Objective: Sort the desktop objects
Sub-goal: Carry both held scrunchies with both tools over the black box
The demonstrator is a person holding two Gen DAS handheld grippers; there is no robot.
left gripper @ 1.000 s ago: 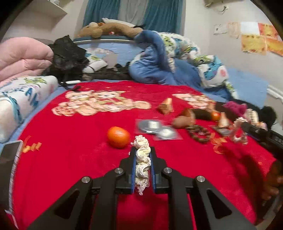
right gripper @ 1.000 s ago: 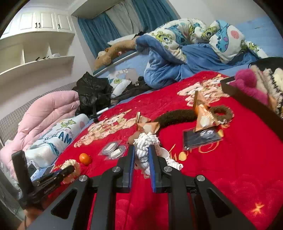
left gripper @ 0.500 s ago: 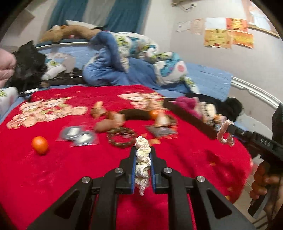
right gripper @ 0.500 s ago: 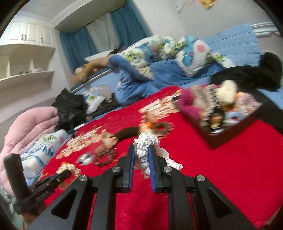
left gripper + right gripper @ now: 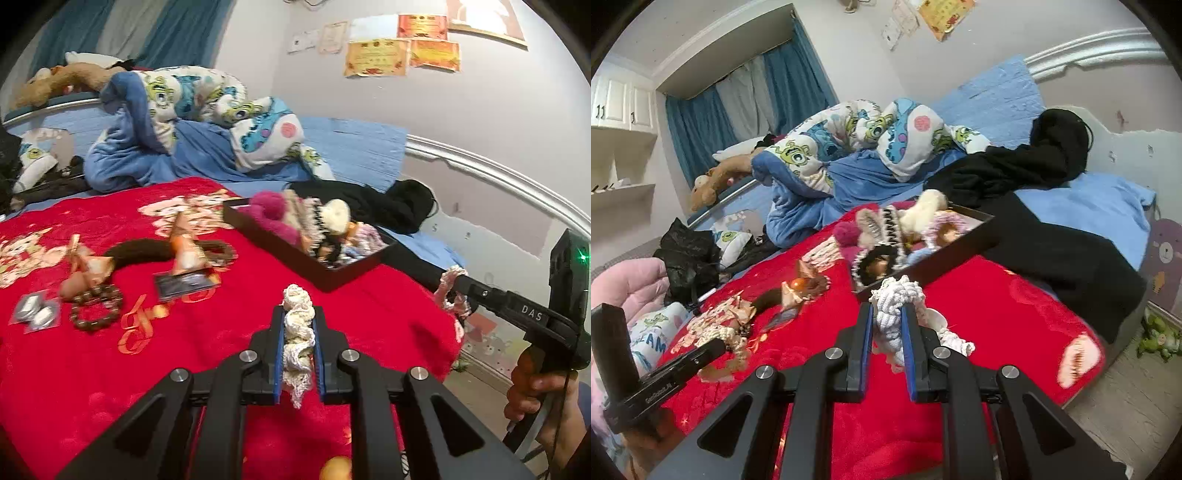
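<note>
In the left wrist view the orange that lay at the centre a second ago is gone, and the black tray [image 5: 314, 267] now sits right of centre. The left gripper [image 5: 298, 334] is clamped on a cream scrunchie [image 5: 297, 321], the right gripper [image 5: 887, 325] on a white scrunchie [image 5: 895, 299]. Both seem headed for the tray, at centre in the right view.

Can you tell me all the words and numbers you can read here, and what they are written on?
"DAS" on the right gripper, on its black arm as the left wrist view shows it.
"EAM", end of a cut-off word, on the white pillow.
"11" on the white cupboard door.
White lettering on the left gripper: too small to read.
Wall certificates: too blurred to read.
</note>
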